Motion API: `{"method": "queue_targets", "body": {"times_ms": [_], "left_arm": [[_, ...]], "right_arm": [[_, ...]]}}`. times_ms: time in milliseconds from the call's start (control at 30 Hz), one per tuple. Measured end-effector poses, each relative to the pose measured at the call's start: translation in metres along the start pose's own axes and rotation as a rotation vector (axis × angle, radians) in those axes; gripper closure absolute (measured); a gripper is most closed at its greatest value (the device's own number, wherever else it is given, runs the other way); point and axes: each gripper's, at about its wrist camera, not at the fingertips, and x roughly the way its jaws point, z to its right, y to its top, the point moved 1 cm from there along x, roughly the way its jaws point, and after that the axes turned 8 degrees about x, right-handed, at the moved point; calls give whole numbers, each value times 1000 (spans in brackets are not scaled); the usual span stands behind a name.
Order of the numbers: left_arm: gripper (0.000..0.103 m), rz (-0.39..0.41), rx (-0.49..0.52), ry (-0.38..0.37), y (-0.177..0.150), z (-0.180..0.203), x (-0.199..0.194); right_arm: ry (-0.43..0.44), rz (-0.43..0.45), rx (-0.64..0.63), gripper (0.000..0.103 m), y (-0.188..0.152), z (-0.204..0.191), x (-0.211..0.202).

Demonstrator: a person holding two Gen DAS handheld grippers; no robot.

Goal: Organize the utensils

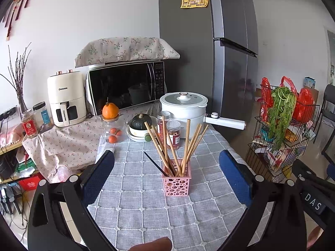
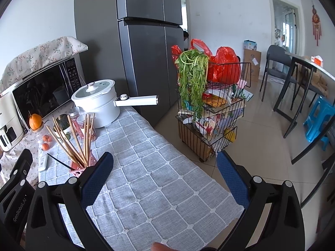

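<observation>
Left gripper [image 1: 167, 173] sits closest, blue pads spread wide and holding nothing, lined up on the pink basket [image 1: 177, 183] out in the middle of the table [image 1: 146, 209]. The wooden chopsticks [image 1: 184, 144] already stand fanned in it, plus one black chopstick [image 1: 156, 165] leaning low toward the left edge — probably the straggler. I'd come in from above and pinch it mid-shaft so the basket doesn't tip. Right gripper [image 2: 165, 177] is also spread and empty, hovering by the table's right edge — the white pot [image 1: 183, 108] stays at the far edge.
</observation>
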Motion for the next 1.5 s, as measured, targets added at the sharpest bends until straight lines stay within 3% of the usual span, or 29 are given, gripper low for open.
{"method": "queue_targets", "body": {"times_ms": [1500], "left_arm": [[7,-9,1,8,-6,-7,0]], "right_arm": [[2,-14,-6,7,-6,3,5]]}}
